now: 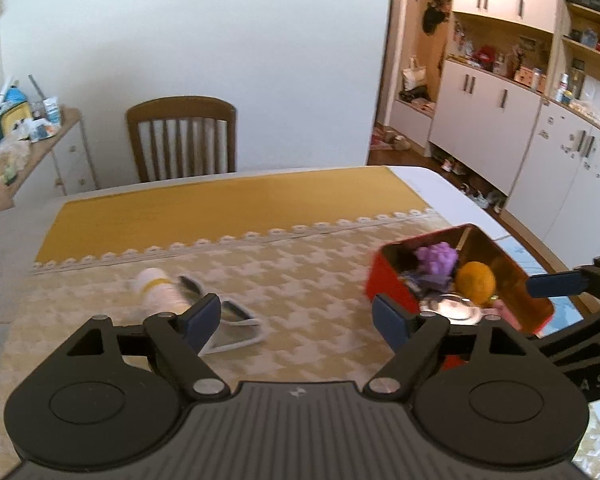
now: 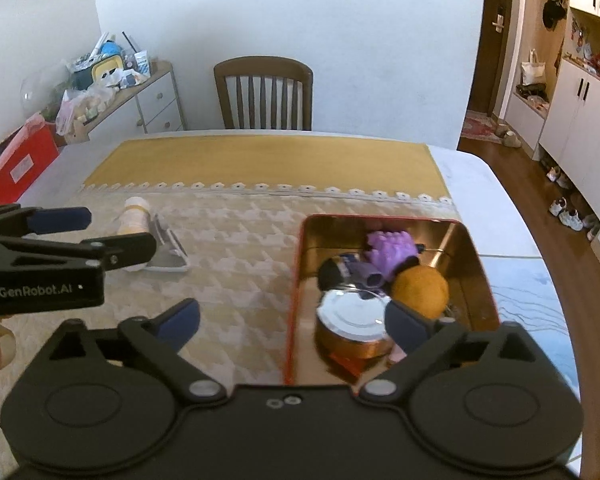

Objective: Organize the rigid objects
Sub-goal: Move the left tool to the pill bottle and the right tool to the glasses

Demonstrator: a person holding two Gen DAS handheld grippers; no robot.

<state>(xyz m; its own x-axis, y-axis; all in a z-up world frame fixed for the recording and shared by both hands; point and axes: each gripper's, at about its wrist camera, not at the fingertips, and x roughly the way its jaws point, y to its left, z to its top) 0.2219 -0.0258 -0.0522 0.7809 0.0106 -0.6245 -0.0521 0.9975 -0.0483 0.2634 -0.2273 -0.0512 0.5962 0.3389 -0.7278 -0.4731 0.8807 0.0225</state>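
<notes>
Behind the worktop (image 2: 236,160) sat a wooden chair (image 2: 264,96) against a white wall, with cupboards (image 1: 484,108) off to the right. Both hand-held grippers, left (image 1: 296,320) and right (image 2: 292,320), were wide open and holding nothing. Over on the right, the red tin (image 2: 482,276) had a purple toy (image 2: 388,250), orange ball (image 2: 420,290) and metal lid (image 2: 352,314) inside, while a white bottle (image 1: 156,292) and glasses (image 1: 236,328) lay on the cloth left of it.

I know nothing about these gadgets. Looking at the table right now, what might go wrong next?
1. The red tin is already crowded with an orange ball, a purple toy and a shiny can, so more items may not fit.
2. The sunglasses lie against the white bottle, so gripping one might nudge the other.
</notes>
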